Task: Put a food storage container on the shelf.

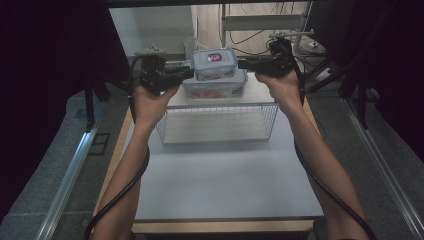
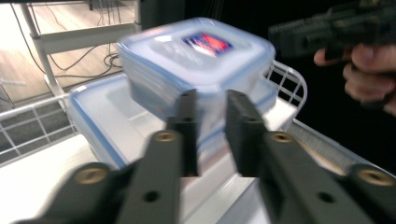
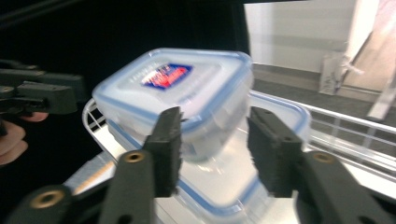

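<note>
Forearms stretched up from bottom of frame over the worktop, flanking the wire basket. Left hand-held gripper narrowly parted, blurred, grip unclear; right hand-held gripper parted beside the small lidded container, contact unclear. Stacked on larger container, top centre.
</note>
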Demonstrator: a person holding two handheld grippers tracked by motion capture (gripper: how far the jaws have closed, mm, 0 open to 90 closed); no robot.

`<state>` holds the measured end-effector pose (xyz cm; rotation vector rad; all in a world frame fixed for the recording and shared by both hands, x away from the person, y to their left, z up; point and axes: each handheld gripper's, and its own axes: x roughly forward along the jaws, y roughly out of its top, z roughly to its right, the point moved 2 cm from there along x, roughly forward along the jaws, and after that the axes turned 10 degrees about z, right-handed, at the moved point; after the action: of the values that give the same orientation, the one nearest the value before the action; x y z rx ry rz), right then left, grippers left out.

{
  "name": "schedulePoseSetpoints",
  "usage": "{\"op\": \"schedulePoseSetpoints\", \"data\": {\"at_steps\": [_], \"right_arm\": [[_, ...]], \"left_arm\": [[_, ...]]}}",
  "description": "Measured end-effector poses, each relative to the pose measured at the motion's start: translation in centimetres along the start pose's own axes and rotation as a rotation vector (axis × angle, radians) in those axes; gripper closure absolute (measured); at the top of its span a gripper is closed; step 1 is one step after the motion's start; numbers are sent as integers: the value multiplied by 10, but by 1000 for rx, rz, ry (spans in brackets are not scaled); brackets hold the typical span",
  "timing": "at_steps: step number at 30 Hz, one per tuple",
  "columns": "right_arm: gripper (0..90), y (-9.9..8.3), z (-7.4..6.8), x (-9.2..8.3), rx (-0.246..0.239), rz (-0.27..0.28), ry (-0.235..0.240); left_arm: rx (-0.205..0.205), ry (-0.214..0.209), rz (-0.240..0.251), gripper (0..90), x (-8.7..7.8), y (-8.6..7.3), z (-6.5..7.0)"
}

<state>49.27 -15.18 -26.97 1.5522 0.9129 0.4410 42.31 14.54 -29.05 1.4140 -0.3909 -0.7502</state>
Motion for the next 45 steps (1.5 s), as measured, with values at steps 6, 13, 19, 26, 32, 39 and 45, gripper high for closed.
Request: {"op": "schedulePoseSetpoints", "data": {"at_steps": [6, 13, 19, 26, 32, 39, 45], "right_arm": [[672, -13, 0, -4, -47, -21, -32], [667, -24, 0, -5, -63, -41, -35], [631, -29, -3, -8, -64, -41, -24], [456, -57, -23, -29, -118, -38, 9], [313, -98, -37, -52, -164, -79, 33], [202, -137, -44, -74, -204, -110, 26], [143, -168, -46, -95, -198, -115, 6]], "left_arm": [[21, -2, -34, 899, 18, -9, 5], [28, 35, -56, 900, 31, -10, 4], [27, 31, -47, 898, 26, -12, 7], [102, 10, -54, 617, 2, -36, 30], [147, 8, -97, 344, -18, -71, 50], [151, 17, -128, 178, -35, -111, 66], [101, 7, -131, 85, -52, -148, 74]]}}
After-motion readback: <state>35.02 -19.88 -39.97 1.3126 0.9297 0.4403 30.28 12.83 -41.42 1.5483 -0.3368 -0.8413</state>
